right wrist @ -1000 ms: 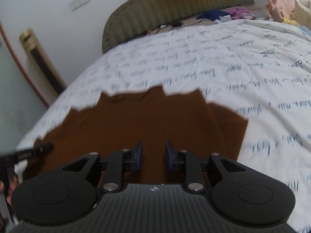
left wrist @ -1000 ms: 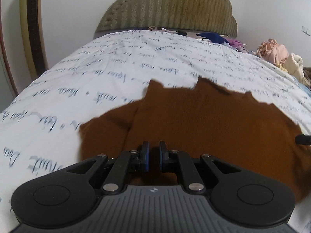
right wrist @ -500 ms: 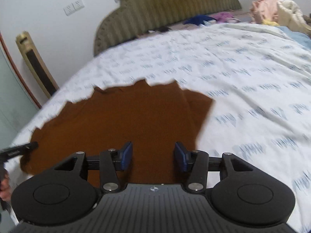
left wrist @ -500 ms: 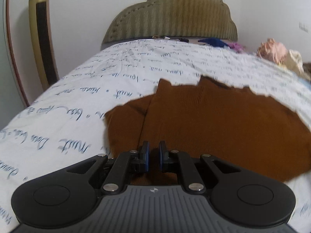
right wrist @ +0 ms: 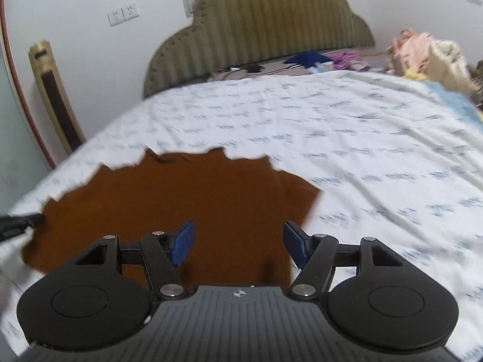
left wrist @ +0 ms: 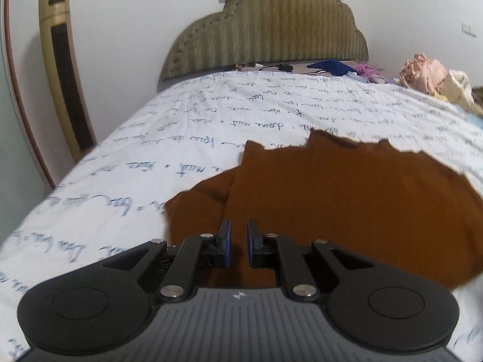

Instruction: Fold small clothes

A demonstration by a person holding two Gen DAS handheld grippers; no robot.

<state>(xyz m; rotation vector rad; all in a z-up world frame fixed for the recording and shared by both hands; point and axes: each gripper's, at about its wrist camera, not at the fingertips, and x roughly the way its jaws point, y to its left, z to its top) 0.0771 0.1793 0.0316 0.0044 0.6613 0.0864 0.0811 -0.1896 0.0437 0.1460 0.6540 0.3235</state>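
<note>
Brown shirt (left wrist: 347, 205) lies flat on the bed (left wrist: 181, 138), long axis crosswise, directly ahead of both claws; left gripper (left wrist: 237, 241) nearly closed, apparently pinching the near hem, right gripper (right wrist: 238, 242) opening, pads clear of cloth

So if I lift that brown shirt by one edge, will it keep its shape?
Probably not: the brown shirt lies limp and flat on the bedsheet, so it should droop. Its sleeve will likely dangle and unfold.
</note>
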